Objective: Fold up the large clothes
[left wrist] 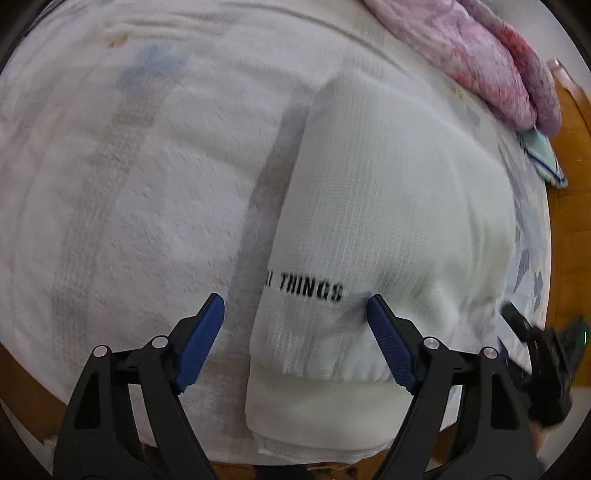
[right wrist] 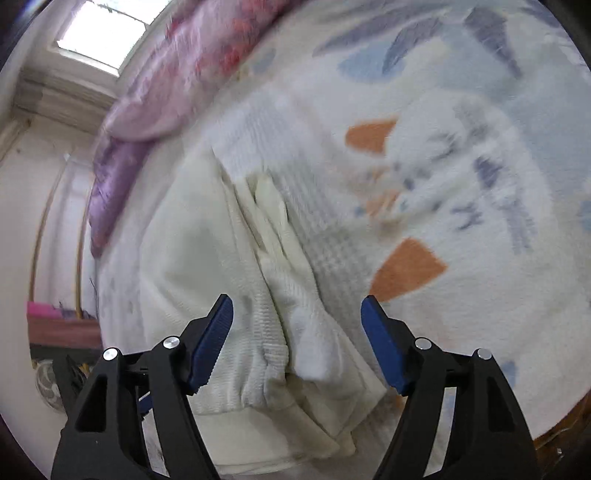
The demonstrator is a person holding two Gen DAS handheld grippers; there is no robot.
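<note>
A white knit sweater (left wrist: pixel 384 206) lies folded into a narrow block on the bed, with black lettering near its ribbed hem. My left gripper (left wrist: pixel 295 308) hovers over the hem end, jaws wide open, the pads clear of the fabric. In the right wrist view the same sweater (right wrist: pixel 207 273) shows its folded layers and a bunched sleeve edge. My right gripper (right wrist: pixel 297 308) stands open above those folds, nothing pinched between its blue pads. The other gripper's black body (left wrist: pixel 543 354) shows at the right edge of the left wrist view.
A fluffy white blanket (left wrist: pixel 129 206) with blue and orange leaf prints (right wrist: pixel 406 269) covers the bed. A pink and purple quilt (left wrist: pixel 491 62) is heaped along the far side. Wooden floor (left wrist: pixel 570 206) lies past the bed edge. A window (right wrist: pixel 103 33) is at upper left.
</note>
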